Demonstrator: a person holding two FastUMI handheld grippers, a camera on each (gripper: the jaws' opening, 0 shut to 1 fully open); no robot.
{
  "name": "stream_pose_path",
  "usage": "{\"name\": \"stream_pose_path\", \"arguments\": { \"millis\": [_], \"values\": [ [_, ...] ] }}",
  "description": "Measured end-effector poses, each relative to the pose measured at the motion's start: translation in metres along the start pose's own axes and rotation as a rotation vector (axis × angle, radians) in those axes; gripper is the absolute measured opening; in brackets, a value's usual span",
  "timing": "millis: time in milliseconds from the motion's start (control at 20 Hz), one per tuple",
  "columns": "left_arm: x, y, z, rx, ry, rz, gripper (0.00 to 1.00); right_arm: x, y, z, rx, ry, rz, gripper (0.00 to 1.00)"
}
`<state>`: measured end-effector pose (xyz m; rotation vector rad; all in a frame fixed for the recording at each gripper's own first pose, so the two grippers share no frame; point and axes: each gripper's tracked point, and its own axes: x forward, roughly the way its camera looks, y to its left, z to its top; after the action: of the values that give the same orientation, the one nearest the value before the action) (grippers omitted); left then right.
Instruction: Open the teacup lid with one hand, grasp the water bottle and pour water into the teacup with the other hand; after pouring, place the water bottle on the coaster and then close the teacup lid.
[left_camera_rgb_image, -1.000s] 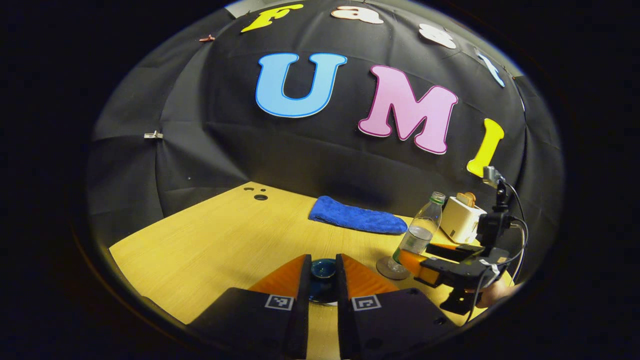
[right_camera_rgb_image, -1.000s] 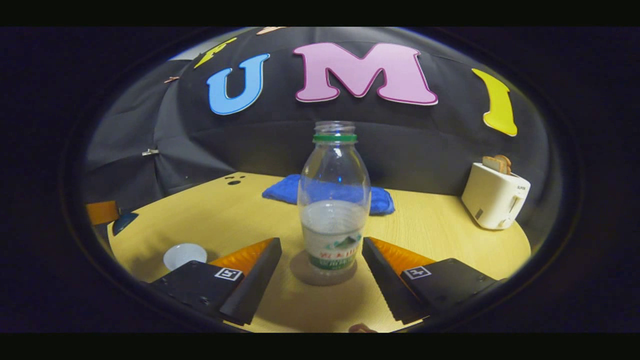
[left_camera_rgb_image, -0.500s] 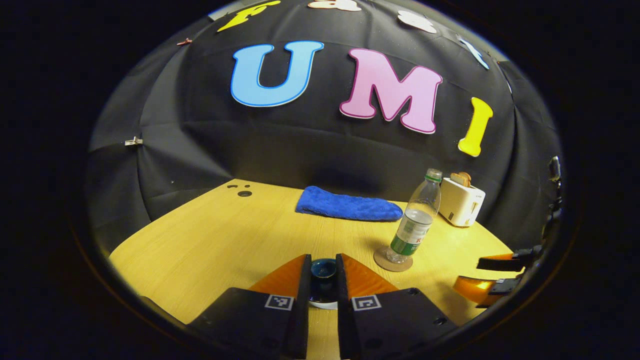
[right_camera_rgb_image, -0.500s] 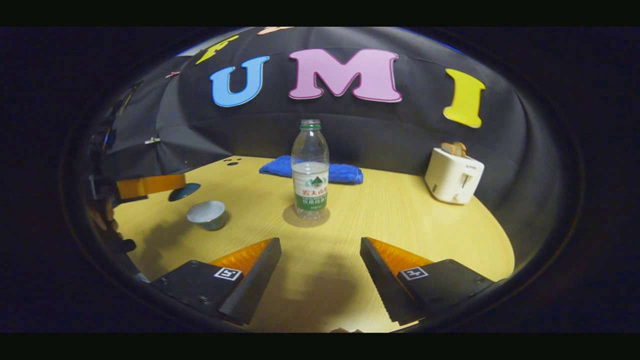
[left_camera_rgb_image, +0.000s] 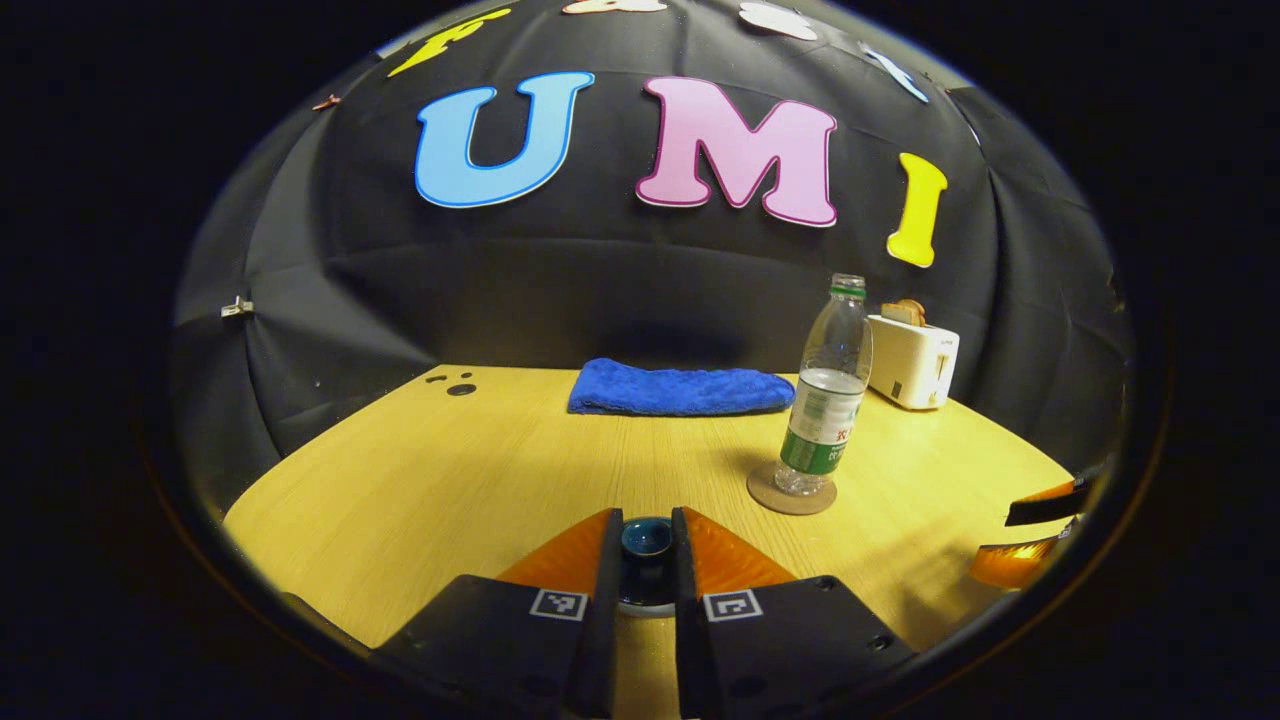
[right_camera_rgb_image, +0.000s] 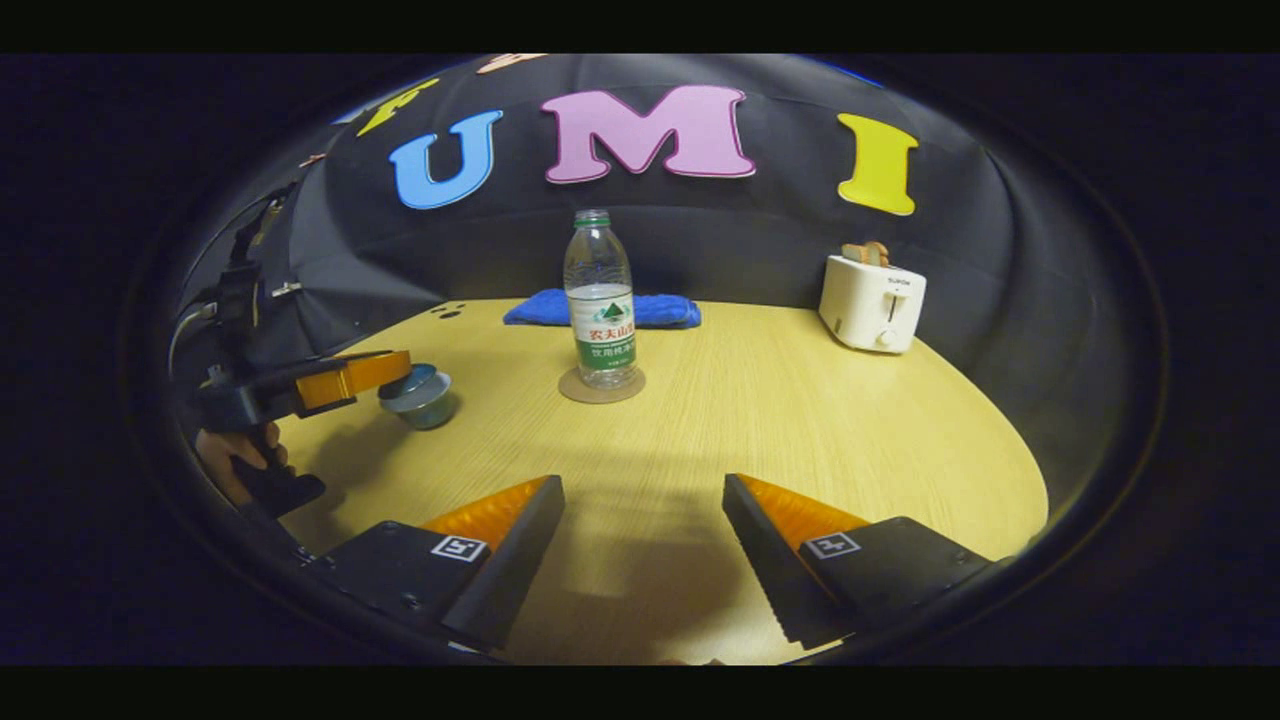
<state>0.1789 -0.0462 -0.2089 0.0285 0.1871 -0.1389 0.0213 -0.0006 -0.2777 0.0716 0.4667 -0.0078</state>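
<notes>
- Bottle (right_camera_rgb_image: 600, 300) farther from the right gripper (right_camera_rgb_image: 640, 540) than a second ago, when it stood just between the spread fingers; that gripper has pulled well back and holds nothing, its fingers wide apart over bare table (right_camera_rgb_image: 800, 420).
- Bottle's long axis is upright, open neck up with a green ring at the neck; it stands on the round coaster (right_camera_rgb_image: 601, 387), partly full of water.
- Bottle's label is white and green with small printed characters, too small to make out. In the left gripper view the bottle (left_camera_rgb_image: 830, 385) stands ahead and to the right on the coaster (left_camera_rgb_image: 791, 495).
- Left gripper (left_camera_rgb_image: 646, 560) has its fingers pressed close on the knob of the dark blue lid (left_camera_rgb_image: 646, 540), as it did a second ago.
- Seen from the right gripper view, the left gripper (right_camera_rgb_image: 345, 378) now holds the lid (right_camera_rgb_image: 410, 380) right at the top of the teacup (right_camera_rgb_image: 420, 400), whereas earlier the cup stood uncovered; whether the lid rests on the rim cannot be told.
- Blue cloth (right_camera_rgb_image: 600, 308) lies behind the bottle; a white toaster (right_camera_rgb_image: 872, 300) stands at the far right, its small mark unreadable.
</notes>
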Motion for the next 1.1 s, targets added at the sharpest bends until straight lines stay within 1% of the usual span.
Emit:
{"name": "stream_pose_path", "arguments": {
  "millis": [50, 100, 150, 200, 250, 300, 350, 400, 450, 500, 600, 700, 750, 800, 850, 900, 1050, 1100],
  "values": [
    [0.001, 0.0, -0.002, 0.008, 0.001, -0.008, 0.24, -0.001, 0.004, -0.001, 0.001, 0.003, 0.006, 0.99],
    [0.002, -0.001, -0.003, 0.02, -0.001, -0.011, 0.28, -0.001, 0.006, -0.001, 0.0, 0.002, 0.009, 0.99],
    [0.003, -0.001, -0.004, 0.031, 0.0, -0.015, 0.24, -0.002, 0.007, -0.003, -0.004, 0.001, 0.011, 0.99],
    [0.003, -0.002, -0.006, 0.04, 0.001, -0.018, 0.28, -0.001, 0.009, -0.003, -0.007, 0.004, 0.016, 0.99],
    [0.003, -0.003, -0.007, 0.048, 0.001, -0.022, 0.29, -0.001, 0.011, -0.005, -0.007, 0.009, 0.021, 0.99],
    [0.004, -0.004, -0.007, 0.055, -0.003, -0.021, 0.26, -0.001, 0.013, -0.006, -0.007, 0.013, 0.024, 0.99],
    [0.005, -0.004, -0.009, 0.063, -0.001, -0.019, 0.26, -0.001, 0.014, -0.007, -0.008, 0.013, 0.024, 0.99],
    [0.006, -0.004, -0.011, 0.07, 0.0, -0.019, 0.29, -0.001, 0.015, -0.007, -0.011, 0.011, 0.024, 0.99],
    [0.006, -0.006, -0.011, 0.078, -0.001, -0.017, 0.27, -0.001, 0.015, -0.007, -0.017, 0.007, 0.021, 0.99],
    [0.006, -0.006, -0.01, 0.09, -0.005, -0.012, 0.31, 0.0, 0.013, -0.007, -0.034, 0.002, 0.014, 0.99],
    [0.007, -0.005, -0.011, 0.112, -0.007, -0.002, 0.32, 0.0, 0.011, -0.01, -0.056, 0.003, 0.005, 0.99],
    [0.005, -0.006, -0.011, 0.111, -0.01, -0.002, 0.34, 0.001, 0.011, -0.011, -0.046, 0.005, 0.006, 0.99],
    [0.005, -0.003, -0.009, 0.108, -0.013, 0.005, 0.41, 0.001, 0.011, -0.01, -0.04, 0.003, 0.005, 0.99],
    [0.002, -0.002, -0.008, 0.104, -0.015, 0.007, 0.41, 0.001, 0.01, -0.008, -0.036, 0.002, 0.002, 0.99],
    [0.0, 0.0, -0.004, 0.101, -0.021, 0.013, 0.58, 0.001, 0.011, -0.003, -0.032, -0.005, 0.0, 0.99],
    [-0.005, 0.002, 0.002, 0.098, -0.028, 0.016, 0.64, -0.001, 0.011, 0.004, -0.03, -0.012, 0.001, 0.99],
    [-0.026, 0.012, 0.028, 0.094, -0.049, 0.038, 0.89, -0.006, 0.008, 0.035, -0.037, -0.056, -0.007, 0.99],
    [-0.035, 0.015, 0.039, 0.091, -0.056, 0.047, 0.92, -0.009, 0.007, 0.051, -0.039, -0.077, -0.011, 0.99]
  ]
}}
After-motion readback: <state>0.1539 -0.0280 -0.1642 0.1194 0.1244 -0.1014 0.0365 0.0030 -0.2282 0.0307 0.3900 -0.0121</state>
